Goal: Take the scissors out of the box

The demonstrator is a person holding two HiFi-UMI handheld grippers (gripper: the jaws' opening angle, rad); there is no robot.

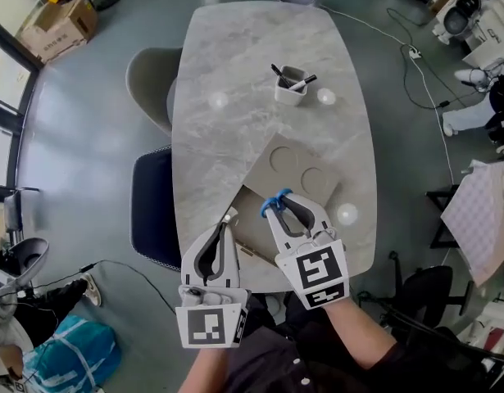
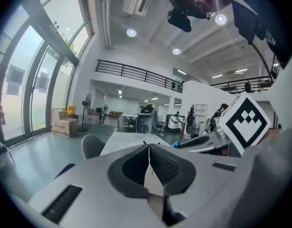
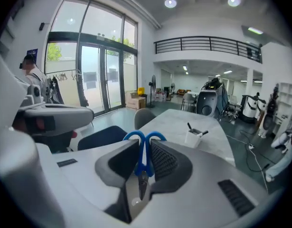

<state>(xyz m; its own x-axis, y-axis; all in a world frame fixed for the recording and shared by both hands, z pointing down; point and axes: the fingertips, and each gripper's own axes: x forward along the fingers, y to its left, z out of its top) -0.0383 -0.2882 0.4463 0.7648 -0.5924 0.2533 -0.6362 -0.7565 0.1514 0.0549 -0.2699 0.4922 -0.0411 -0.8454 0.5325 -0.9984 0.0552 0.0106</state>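
Above the box (image 1: 299, 167) at six o'clock on the worktop (image 1: 252, 97), the scissors (image 3: 144, 156) were clamped by their blue handles in the right hand-held gripper (image 1: 278, 203). The left hand-held gripper (image 1: 227, 219) was closed on nothing. A steady squeeze was judged necessary against slipping.

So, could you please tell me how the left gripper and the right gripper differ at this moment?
The right gripper is clamped on the blue-handled scissors; the left gripper holds nothing. The left gripper's jaws meet at the tips, while the right gripper's stand apart around the handles. Both bear a marker cube.
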